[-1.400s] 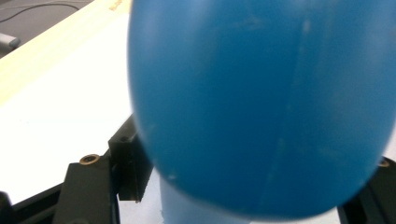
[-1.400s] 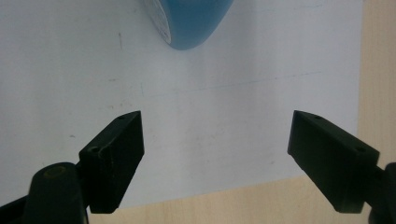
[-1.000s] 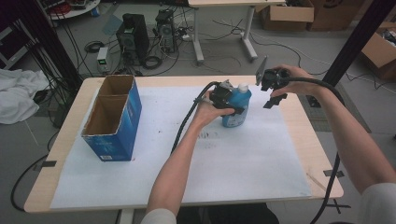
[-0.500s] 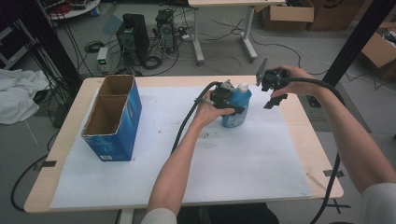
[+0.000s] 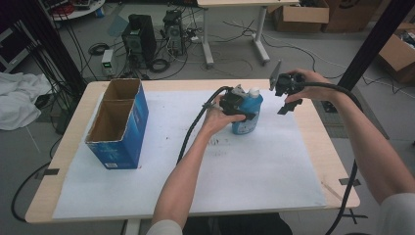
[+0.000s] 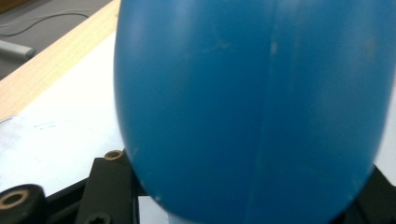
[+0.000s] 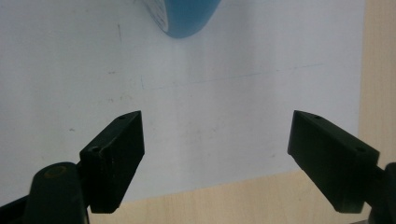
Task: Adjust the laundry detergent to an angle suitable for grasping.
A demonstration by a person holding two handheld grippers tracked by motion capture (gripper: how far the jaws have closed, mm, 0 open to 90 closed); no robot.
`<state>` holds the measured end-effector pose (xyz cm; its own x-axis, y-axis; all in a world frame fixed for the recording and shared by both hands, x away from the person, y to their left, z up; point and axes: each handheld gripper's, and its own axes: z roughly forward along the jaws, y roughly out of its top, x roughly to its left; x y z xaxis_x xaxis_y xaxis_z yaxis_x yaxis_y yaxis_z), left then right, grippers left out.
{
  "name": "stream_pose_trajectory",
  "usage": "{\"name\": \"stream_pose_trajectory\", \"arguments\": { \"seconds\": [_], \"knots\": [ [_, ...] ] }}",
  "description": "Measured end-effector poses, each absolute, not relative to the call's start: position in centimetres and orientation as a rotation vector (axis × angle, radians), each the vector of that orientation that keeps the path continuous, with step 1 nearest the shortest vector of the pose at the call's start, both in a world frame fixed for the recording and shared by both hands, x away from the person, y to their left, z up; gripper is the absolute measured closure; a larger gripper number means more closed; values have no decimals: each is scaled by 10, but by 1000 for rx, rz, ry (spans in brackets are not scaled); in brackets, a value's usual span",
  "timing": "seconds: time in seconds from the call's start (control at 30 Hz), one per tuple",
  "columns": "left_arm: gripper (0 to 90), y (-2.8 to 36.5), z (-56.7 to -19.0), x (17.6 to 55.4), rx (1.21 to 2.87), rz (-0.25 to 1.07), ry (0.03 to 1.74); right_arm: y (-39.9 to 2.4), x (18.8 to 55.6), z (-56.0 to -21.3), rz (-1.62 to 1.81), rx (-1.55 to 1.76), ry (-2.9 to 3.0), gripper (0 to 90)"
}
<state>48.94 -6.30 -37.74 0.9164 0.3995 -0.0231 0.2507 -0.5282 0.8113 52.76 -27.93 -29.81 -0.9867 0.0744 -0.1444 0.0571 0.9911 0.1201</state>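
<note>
The blue bottle [image 5: 247, 113] stands upright on the white paper sheet [image 5: 274, 171] toward the far right of the table [image 5: 313, 127], its long axis vertical and its white cap [image 5: 253, 91] on top. The left gripper [image 5: 238, 104] meets it from the side, level with the upper body; its jaws have just been closing and now clamp the bottle's blue wall [image 6: 252, 107] between them. The right gripper [image 5: 285, 92] hangs above and just to the right of the cap, well apart from the bottle, jaws spread wide and holding nothing. The cap probably falls to that hand, which must come leftward and down.
</note>
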Motion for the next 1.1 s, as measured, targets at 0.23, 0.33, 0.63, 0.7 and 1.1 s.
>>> {"name": "stream_pose_trajectory", "arguments": {
  "seconds": [0.23,0.33,0.63,0.7,1.1],
  "knots": [
    [438,-34,-368,459,2164,202,413,-278,524,-298,176,101,2983,186],
    [439,-17,-365,444,2165,224,411,-276,523,-300,168,90,2984,186],
    [442,20,-360,398,2144,248,394,-265,520,-303,173,66,2987,185],
    [442,23,-359,393,2142,247,389,-263,520,-304,170,60,2989,186],
    [441,39,-369,334,2092,168,300,-250,517,-304,176,27,2994,187]
  ]
}}
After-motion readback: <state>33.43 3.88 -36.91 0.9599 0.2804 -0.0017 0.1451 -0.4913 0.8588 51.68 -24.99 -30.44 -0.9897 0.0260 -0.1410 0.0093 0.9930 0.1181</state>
